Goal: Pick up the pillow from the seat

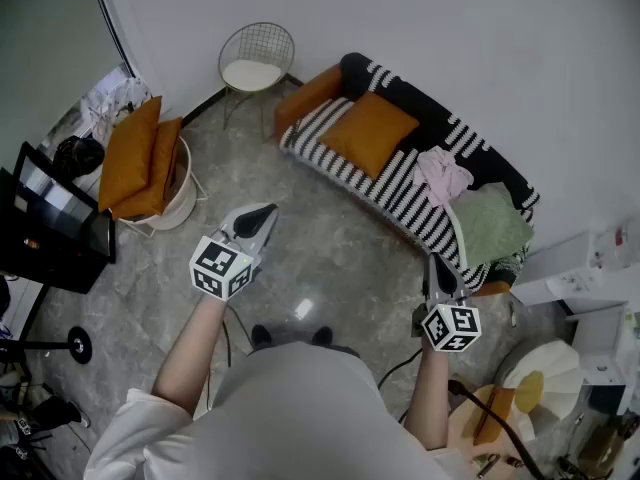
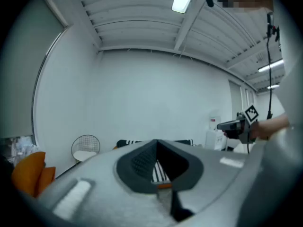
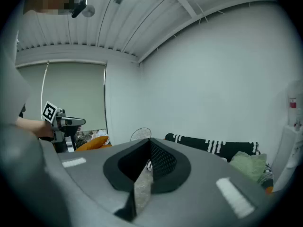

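A person stands on a grey marbled floor (image 1: 330,258) with a claw tool in each hand, both aimed toward a black-and-white striped sofa (image 1: 400,193) against the white wall. The left gripper (image 1: 262,213) has its jaws pressed fully together and holds nothing. The right gripper (image 1: 438,266) is likewise clamped tight and empty. Each tool carries a cube printed with square black-and-white markers, the only bold print in the room.

The orange pillow (image 1: 368,133) lies on the sofa's seat at the end nearest the orange armrest, its back edge against the striped backrest, well apart from both claws. Further along the same seat sits a crumpled pink cloth (image 1: 443,173), and at the far end a green blanket (image 1: 492,226) is heaped against the other arm.

A wire chair (image 1: 256,56) with a white seat pad stands in the corner beside the sofa's armrest. To the person's left, two more orange cushions (image 1: 138,158) stand upright in a white basket (image 1: 180,193), with a dark screen (image 1: 55,223) just beyond. In the right gripper view a white unit (image 3: 292,136) by the sofa's far end bears a small red label, too small to read.
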The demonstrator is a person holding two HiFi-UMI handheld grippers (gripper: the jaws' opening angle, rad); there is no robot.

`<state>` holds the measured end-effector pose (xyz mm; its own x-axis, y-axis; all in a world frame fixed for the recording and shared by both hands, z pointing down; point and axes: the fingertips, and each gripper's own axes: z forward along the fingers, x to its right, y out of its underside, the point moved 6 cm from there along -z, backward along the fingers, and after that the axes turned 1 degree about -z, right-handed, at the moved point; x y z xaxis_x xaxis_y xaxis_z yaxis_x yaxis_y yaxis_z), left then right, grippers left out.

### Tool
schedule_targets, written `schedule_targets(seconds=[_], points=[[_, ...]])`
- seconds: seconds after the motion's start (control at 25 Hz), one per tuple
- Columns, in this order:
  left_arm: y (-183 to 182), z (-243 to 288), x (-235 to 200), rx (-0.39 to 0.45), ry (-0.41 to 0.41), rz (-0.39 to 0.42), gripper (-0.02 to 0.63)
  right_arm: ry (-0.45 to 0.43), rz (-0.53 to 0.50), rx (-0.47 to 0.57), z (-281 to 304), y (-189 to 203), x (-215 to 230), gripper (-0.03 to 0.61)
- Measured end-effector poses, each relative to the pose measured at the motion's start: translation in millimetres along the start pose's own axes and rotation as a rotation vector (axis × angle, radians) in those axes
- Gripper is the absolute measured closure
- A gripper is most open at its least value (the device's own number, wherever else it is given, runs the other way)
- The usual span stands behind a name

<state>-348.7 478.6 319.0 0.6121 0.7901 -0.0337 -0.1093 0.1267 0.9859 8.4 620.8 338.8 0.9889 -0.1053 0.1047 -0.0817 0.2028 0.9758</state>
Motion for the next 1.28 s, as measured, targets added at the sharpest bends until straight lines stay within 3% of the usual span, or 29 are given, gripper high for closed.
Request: schedule_targets(seconds=[0.88, 1.28], points=[[2.4, 26.6, 25.8, -0.034, -0.003, 0.02, 0.615, -0.027, 0.007, -0.014, 4.5, 4.2, 31.4, 0.575], [5.8, 44.9, 50.4, -0.047, -0.052, 0.013, 0.615, -0.056, 0.007, -0.026, 2.4, 6.0, 73.1, 0.574]])
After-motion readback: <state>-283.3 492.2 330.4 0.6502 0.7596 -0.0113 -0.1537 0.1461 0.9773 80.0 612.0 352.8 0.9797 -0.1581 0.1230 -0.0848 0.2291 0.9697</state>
